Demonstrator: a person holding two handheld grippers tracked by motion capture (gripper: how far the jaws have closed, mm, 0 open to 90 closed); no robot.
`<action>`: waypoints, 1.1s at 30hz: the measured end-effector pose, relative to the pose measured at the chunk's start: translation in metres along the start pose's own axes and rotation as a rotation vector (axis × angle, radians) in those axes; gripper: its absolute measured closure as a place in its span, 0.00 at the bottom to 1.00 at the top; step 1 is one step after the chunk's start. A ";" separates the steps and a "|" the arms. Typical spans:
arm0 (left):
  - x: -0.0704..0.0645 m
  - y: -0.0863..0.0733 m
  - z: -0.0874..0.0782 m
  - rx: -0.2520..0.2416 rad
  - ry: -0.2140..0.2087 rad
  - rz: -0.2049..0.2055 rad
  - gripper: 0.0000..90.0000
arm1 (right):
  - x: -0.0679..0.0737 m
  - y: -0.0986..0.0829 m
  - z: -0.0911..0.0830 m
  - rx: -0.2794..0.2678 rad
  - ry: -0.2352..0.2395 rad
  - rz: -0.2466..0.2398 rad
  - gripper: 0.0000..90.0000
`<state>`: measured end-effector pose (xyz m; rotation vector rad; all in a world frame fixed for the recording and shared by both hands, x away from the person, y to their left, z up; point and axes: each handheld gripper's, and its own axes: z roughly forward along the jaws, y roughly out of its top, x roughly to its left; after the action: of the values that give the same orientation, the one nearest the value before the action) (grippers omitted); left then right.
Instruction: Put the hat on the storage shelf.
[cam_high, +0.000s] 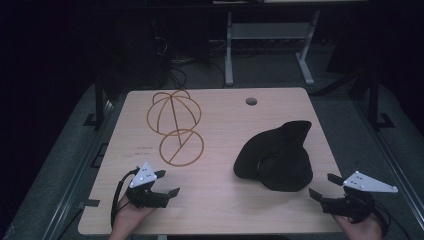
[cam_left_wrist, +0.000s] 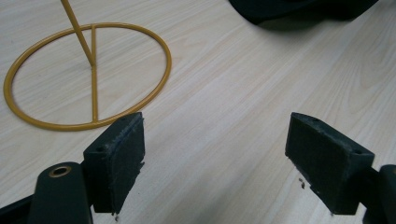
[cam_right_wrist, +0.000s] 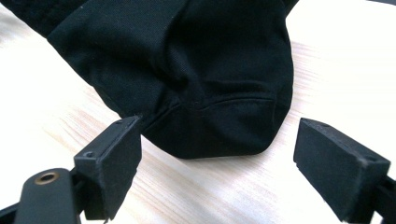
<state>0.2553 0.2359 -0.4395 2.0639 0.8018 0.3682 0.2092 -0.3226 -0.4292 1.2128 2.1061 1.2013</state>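
A: Grippers?

B: Left gripper (cam_high: 167, 183) at the near left of the wooden table (cam_high: 220, 130), jaws wide apart, nothing between them. Right gripper (cam_high: 326, 186) at near right, jaws also spread, holding nothing.

A: Objects?

B: Black cap (cam_high: 277, 150) lies crumpled right of centre, just ahead of the right gripper; its own view has the cap's edge (cam_right_wrist: 210, 93) between the jaws' line but farther out, not touched. Gold wire hat stand (cam_high: 175, 125) sits left of centre, round base flat on the table, just ahead of the left gripper, ring (cam_left_wrist: 88, 77) apart from the jaws.

A: Cap and stand?

B: Well apart.
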 end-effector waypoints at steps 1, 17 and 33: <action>0.000 0.000 0.000 0.000 0.000 0.000 0.22 | -0.001 -0.001 0.001 0.001 0.003 0.000 0.16; -0.004 0.002 0.000 -0.018 -0.018 0.008 0.22 | 0.000 -0.003 -0.001 0.003 0.004 -0.001 0.16; -0.005 0.003 0.000 -0.023 -0.025 0.016 0.22 | 0.001 -0.002 0.003 0.011 0.013 -0.014 0.16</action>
<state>0.2536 0.2312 -0.4369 2.0509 0.7637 0.3581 0.2093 -0.3205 -0.4325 1.1966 2.1298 1.1963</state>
